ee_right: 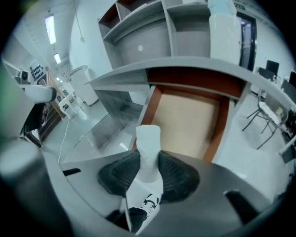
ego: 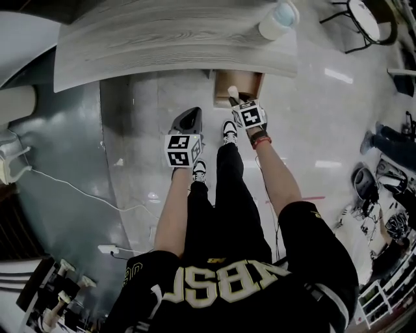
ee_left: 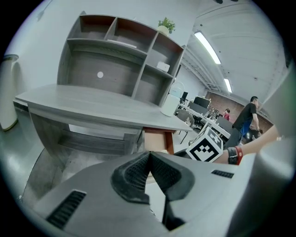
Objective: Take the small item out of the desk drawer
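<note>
The desk drawer (ego: 250, 79) stands pulled out under the grey desk (ego: 175, 39); in the right gripper view its tan bottom (ee_right: 187, 118) looks bare. My right gripper (ego: 234, 97) hovers at the drawer's front edge, shut on a small white item (ee_right: 148, 139) that sticks up between its black pads (ee_right: 178, 173). The same white item (ego: 232, 90) shows as a pale tip in the head view. My left gripper (ego: 189, 121) hangs lower left of the drawer over the floor, its jaws shut with nothing between them (ee_left: 149, 157).
A white container (ego: 278, 18) stands on the desk's right end. A shelf unit (ee_left: 120, 55) rises behind the desk. A chair (ego: 361, 19) sits far right, and a white cable (ego: 78, 192) with a power strip (ego: 107, 249) lies on the floor left. People (ee_left: 247, 115) stand far off.
</note>
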`<state>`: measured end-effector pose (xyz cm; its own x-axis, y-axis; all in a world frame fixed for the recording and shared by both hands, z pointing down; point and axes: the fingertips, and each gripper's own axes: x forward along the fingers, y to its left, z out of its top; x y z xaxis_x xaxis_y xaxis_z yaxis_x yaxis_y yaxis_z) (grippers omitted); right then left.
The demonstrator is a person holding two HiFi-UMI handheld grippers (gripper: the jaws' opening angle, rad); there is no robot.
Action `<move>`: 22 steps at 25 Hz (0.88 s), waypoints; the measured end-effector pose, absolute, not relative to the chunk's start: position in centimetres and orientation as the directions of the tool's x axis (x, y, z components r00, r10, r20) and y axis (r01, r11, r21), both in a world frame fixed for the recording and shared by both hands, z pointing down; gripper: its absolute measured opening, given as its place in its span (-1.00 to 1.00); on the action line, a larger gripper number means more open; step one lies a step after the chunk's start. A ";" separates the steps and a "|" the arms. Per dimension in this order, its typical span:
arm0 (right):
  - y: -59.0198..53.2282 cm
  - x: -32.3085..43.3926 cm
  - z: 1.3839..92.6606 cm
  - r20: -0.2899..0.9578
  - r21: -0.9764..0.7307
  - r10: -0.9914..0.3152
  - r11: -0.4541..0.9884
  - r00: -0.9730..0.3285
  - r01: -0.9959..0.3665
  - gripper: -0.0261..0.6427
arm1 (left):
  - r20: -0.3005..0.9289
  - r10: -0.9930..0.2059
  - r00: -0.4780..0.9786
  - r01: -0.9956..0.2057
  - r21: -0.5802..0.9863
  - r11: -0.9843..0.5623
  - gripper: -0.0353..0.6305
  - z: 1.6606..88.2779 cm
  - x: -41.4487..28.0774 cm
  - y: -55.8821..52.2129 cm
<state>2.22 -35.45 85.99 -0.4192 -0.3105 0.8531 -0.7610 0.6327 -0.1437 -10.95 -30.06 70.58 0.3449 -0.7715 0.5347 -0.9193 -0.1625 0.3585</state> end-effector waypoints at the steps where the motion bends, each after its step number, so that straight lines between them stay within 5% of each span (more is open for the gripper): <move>1: -35.3 2.5 85.0 0.851 -0.142 -0.321 0.623 -0.417 -0.769 -0.52 | 0.530 -0.773 0.348 -0.918 0.359 -0.167 -0.85 70.2 -10.8 -30.0; 22: -29.9 6.7 66.5 0.667 -0.120 -0.624 0.449 -0.407 -0.885 -0.52 | 0.361 -0.844 0.397 -0.907 0.294 -0.301 -0.86 58.3 -9.5 -27.1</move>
